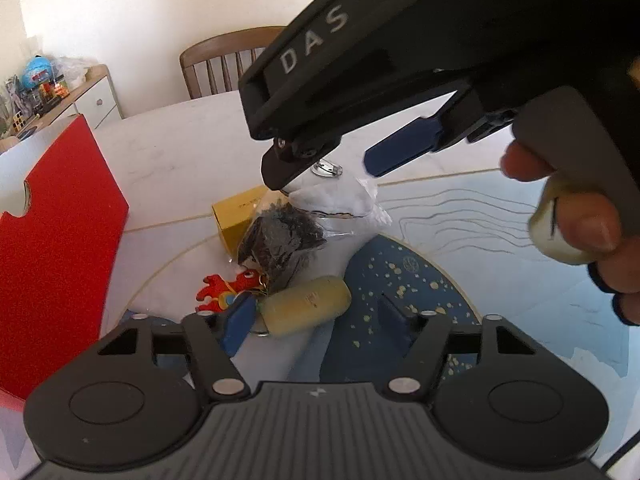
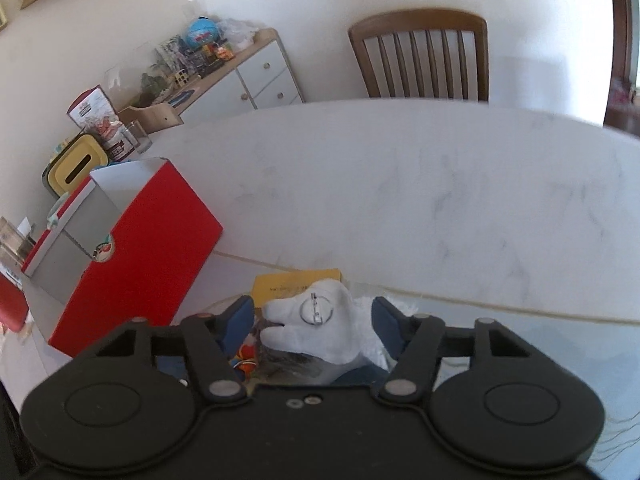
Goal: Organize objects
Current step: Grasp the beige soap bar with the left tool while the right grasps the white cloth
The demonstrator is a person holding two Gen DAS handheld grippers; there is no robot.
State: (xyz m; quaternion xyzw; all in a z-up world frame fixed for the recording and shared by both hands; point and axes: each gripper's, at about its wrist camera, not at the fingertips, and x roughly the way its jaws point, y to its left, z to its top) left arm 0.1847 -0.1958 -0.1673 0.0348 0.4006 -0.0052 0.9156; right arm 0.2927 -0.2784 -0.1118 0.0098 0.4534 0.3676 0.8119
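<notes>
Overhead, the right tool (image 2: 314, 316) gapes wide around a white plush (image 2: 320, 328); the left tool (image 1: 320, 316) hangs wide open above the desk (image 2: 400, 184).

My items lie clustered on the mat: a white plush toy (image 2: 320, 328) with metal ring, a dark furry bagged piece (image 1: 280, 248), a yellow box (image 1: 236, 220), a red figure (image 1: 224, 288), and a tan capsule-shaped case (image 1: 308, 304). All touch or overlap.

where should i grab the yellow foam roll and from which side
Grip the yellow foam roll across its narrow middle, coming from above. It lies flat with its long sides exposed, though its left end sits against the red toy, so stay toward the free right half.
</notes>
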